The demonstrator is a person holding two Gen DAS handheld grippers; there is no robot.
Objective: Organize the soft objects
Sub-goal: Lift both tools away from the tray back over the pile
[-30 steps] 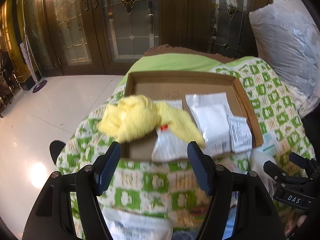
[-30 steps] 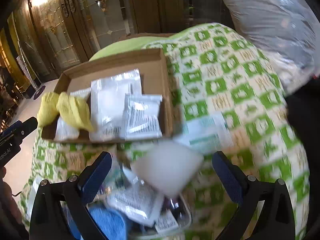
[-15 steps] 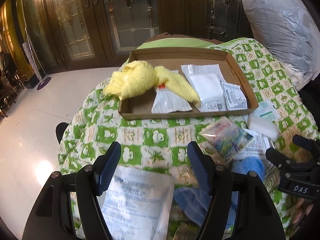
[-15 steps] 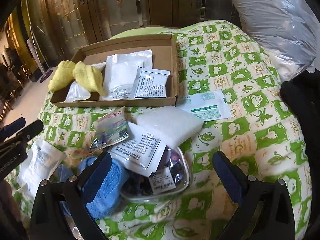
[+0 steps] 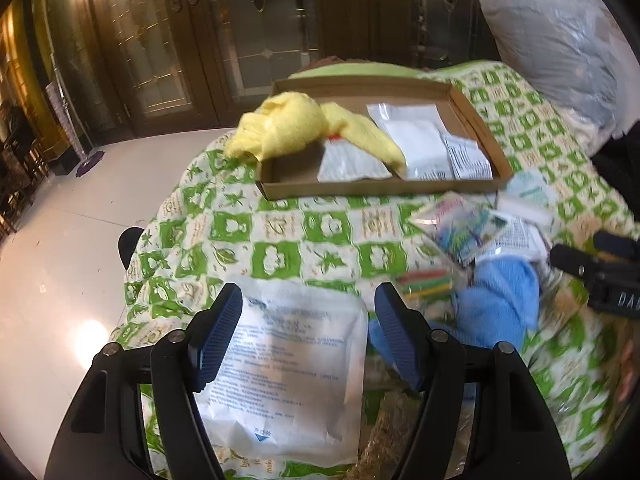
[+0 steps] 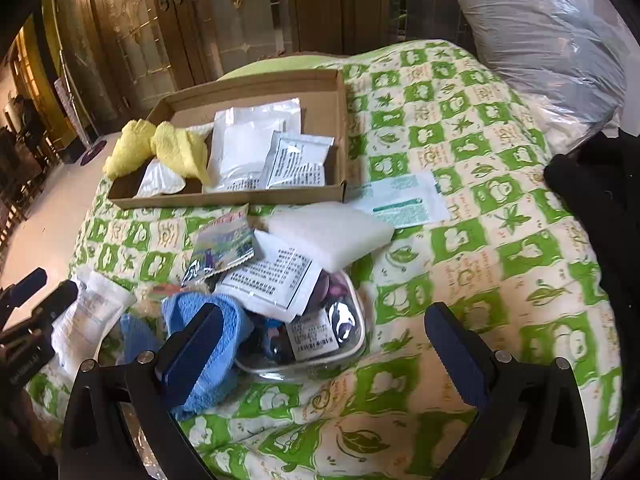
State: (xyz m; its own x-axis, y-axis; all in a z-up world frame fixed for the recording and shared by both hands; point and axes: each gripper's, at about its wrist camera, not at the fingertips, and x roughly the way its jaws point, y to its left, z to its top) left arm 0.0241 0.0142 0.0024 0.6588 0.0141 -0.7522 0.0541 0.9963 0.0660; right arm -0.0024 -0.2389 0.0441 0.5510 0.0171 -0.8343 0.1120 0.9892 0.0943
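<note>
My left gripper is open above a white printed pouch that lies flat on the green-patterned cover; its pads do not press on it. My right gripper stands wide open over a clear pouch of small items and a blue cloth, gripping neither. A cardboard tray farther back holds a yellow cloth and several white packets. A white foam pad and a colourful packet lie in front of the tray.
A large plastic-wrapped pillow sits at the back right, with a dark garment at the right edge. A green-printed sachet lies beside the tray. White floor drops away on the left, and wooden glass doors stand behind.
Both grippers have drawn back from the tray toward the near pile. The white pouch has come under the left jaws. The foam pad, close to the right jaws before, now lies on the pile.
</note>
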